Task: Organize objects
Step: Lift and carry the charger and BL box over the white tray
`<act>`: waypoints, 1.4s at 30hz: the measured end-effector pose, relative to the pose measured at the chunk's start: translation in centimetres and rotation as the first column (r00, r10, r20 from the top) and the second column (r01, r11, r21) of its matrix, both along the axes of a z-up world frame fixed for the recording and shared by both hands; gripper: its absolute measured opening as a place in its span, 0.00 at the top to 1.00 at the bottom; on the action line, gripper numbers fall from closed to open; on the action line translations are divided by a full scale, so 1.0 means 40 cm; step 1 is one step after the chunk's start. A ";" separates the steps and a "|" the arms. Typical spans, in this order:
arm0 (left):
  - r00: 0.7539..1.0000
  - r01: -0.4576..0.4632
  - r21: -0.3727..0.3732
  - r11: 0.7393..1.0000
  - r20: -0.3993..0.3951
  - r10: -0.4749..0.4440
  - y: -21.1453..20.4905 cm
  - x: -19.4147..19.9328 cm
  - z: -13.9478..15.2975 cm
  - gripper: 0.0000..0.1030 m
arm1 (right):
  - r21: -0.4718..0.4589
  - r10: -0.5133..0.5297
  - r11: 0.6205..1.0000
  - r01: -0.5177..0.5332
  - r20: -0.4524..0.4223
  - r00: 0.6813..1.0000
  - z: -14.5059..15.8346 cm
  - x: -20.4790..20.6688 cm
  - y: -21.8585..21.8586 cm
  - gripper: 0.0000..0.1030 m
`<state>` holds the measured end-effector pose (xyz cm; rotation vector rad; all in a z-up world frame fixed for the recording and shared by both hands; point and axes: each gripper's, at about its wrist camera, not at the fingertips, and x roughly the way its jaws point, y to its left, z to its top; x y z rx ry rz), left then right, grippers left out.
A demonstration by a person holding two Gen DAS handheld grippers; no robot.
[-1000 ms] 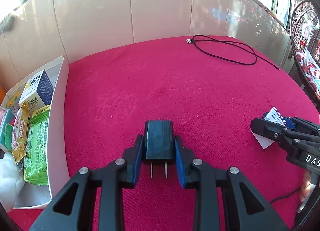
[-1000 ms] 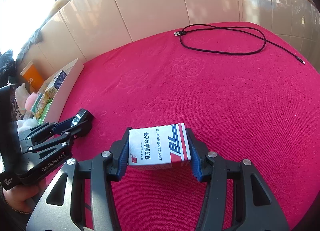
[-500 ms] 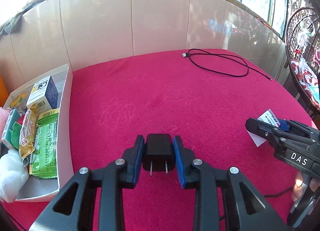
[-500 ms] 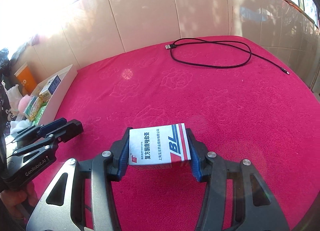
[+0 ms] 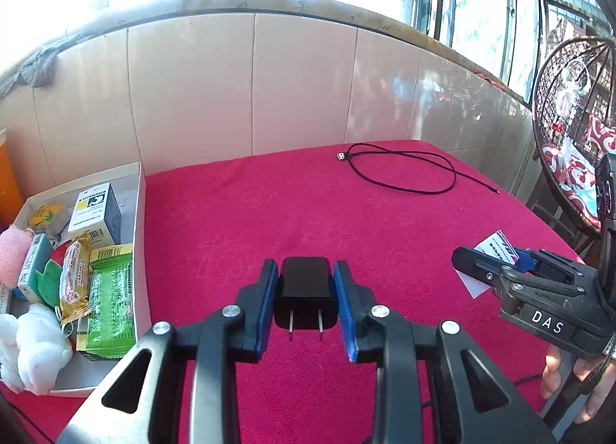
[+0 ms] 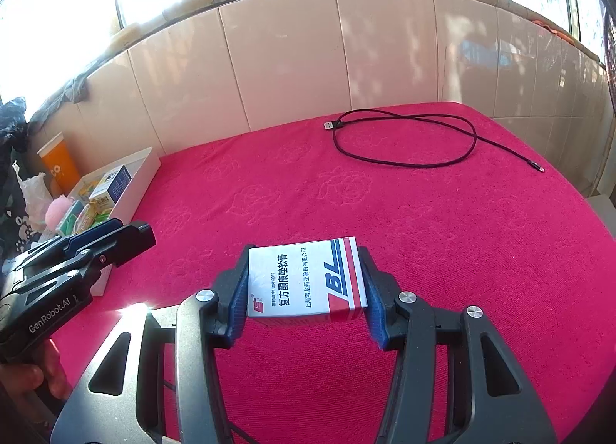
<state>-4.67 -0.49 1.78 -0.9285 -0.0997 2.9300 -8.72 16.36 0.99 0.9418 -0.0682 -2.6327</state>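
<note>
- Far left of the left wrist view: a white tray [image 5: 140, 251] sits on the red cloth [image 5: 308, 220], against the tiled wall [image 5: 300, 86]. It holds a blue-and-white box [image 5: 96, 218], a green packet [image 5: 109, 303], a yellow-wrapped bar [image 5: 73, 282] and a white plush toy [image 5: 32, 347] at its near end.
- Lower centre of the same view: the left gripper [image 5: 306, 290] is clamped on a black charger [image 5: 307, 292] — blue pads press both its sides, and its two prongs point back toward the camera.
- Upper centre, toward the right: a black cable [image 5: 404, 170] lies looped on the cloth near the wall, well apart from both grippers.
- Right edge: the right gripper [image 5: 496, 263] shows from the side, a hand [image 5: 577, 378] beneath it.
- In the right wrist view, lower centre: the right gripper [image 6: 306, 282] squeezes a white, red and blue carton [image 6: 306, 282] by its short ends — printed face up, clear of the cloth.
- Left edge of that view: the left gripper [image 6: 115, 242] is seen from the side, in front of the tray [image 6: 134, 190].
</note>
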 end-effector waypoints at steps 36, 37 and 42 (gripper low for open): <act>0.976 -0.182 -0.010 0.983 -0.121 0.179 -0.128 0.112 0.129 0.72 | 0.005 0.066 0.998 -0.066 -0.219 0.974 0.190 0.127 -0.106 0.52; 0.975 -0.186 -0.009 0.983 -0.124 0.183 -0.132 0.115 0.131 0.72 | 0.008 0.070 0.998 -0.070 -0.220 0.973 0.192 0.129 -0.109 0.52; 0.970 -0.206 0.002 0.979 -0.135 0.204 -0.157 0.126 0.141 0.72 | 0.017 0.086 0.996 -0.084 -0.232 0.969 0.206 0.138 -0.130 0.52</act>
